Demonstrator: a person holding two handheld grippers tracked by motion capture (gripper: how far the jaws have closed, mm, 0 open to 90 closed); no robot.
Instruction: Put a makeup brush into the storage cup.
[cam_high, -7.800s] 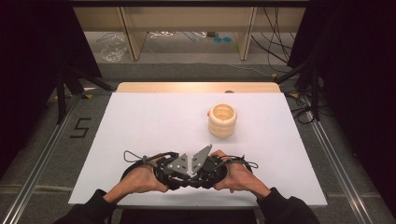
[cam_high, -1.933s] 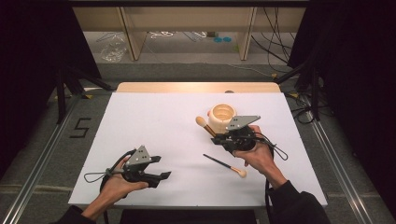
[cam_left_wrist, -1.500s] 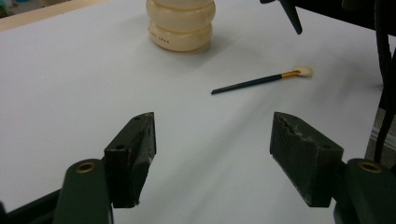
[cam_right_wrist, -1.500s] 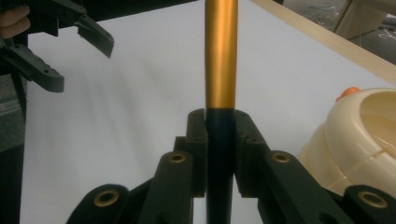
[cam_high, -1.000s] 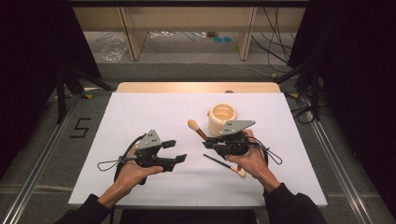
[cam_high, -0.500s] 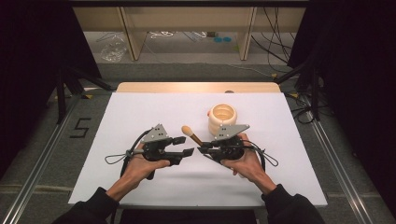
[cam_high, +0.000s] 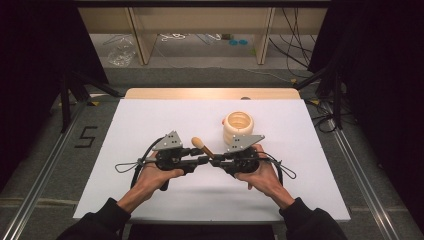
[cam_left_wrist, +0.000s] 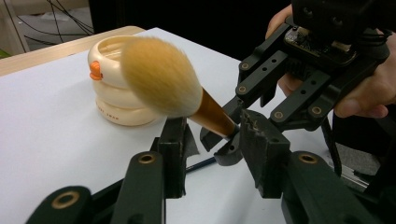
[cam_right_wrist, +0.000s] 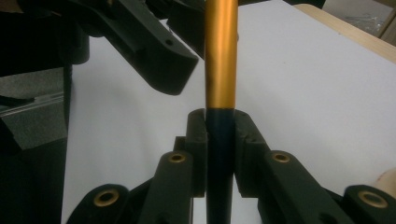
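Two grippers meet tip to tip at the centre of the high view, low on the white table (cam_high: 150, 200). The right gripper (cam_right_wrist: 220, 123) is clamped on the dark handle of a makeup brush (cam_left_wrist: 161, 77), whose bristles point toward the upper left. The left gripper (cam_left_wrist: 217, 140) has just been closing around the brush's gold ferrule, pads not yet pressing; a cream holder (cam_high: 238, 126) stands just beyond.

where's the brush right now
In the high view the brush is held above the white table, clamped in the right claw, its head angled up-left just in front of the cream holder, beside the left claw.
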